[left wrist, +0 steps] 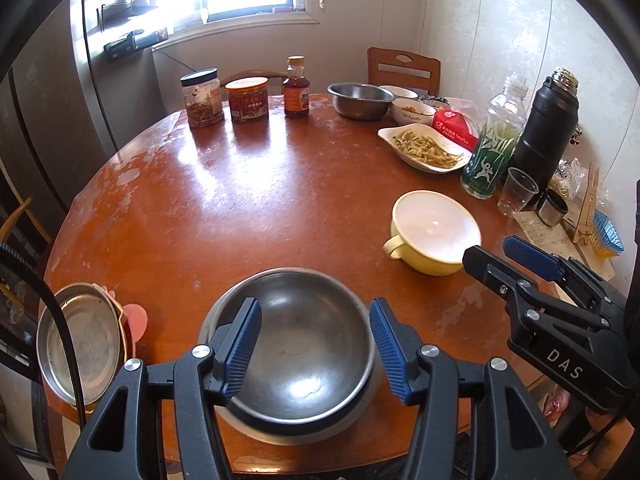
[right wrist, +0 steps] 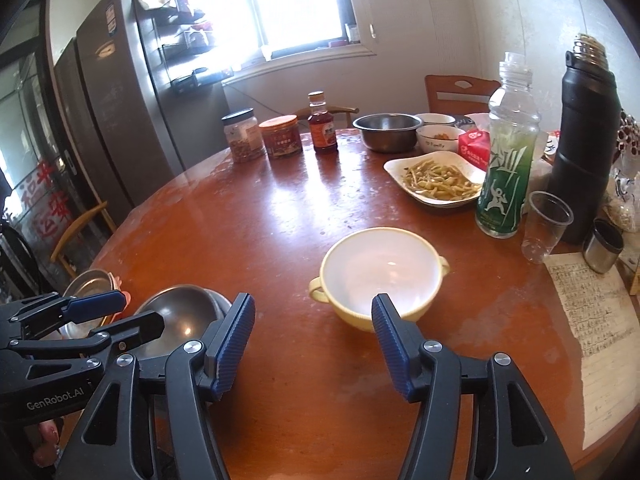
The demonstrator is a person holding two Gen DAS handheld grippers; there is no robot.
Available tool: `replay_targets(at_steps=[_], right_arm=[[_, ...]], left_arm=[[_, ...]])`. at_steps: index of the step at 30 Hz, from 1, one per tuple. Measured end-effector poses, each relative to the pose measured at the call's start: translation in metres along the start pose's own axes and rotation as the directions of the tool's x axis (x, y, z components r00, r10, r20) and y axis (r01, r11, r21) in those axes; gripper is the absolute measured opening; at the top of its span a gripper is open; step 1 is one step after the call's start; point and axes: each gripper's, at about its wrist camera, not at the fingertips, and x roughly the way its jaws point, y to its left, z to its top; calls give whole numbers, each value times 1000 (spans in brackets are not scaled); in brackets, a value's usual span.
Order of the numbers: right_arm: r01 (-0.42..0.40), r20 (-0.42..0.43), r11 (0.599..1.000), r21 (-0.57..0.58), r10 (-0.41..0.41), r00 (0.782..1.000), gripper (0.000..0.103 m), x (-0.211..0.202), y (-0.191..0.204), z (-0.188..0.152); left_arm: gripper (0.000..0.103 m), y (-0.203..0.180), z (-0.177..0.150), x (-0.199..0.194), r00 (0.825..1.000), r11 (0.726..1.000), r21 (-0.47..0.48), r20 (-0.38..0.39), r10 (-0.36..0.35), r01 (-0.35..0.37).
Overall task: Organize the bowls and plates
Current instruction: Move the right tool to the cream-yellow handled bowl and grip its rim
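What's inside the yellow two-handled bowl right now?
The yellow bowl looks empty: its white inside is bare in both wrist views. Only a small strip at the near rim is hidden behind the right gripper's fingertip.

Bright window (right wrist: 296, 4) behind round wooden table (left wrist: 248, 200); steel fridge (right wrist: 120, 92) left, pale walls, wooden chair (left wrist: 404, 68).

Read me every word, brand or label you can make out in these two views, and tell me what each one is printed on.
"DAS": on the right gripper body.
"GenRobot.AI": on the left gripper body.
"Family": on the small white bowl at the far side.
Red characters on the glass door: too distorted to read.
Jar labels, sauce bottle, red tissue pack, green drink bottle, handwritten sheet: too small or blurred.
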Motion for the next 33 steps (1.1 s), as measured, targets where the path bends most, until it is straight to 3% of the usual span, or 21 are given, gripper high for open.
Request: replay_targets(at_steps=[17,33], right_arm=[[84,21,989,120,-87,996,68,-10,-68,9],[114,-63,977,182,-104,993,68,32,-99,5]], left_arm=[[59,-55,34,35,998,995,77,-33,-61,64],[59,-72,60,87,992,992,97,-107,-68,79]])
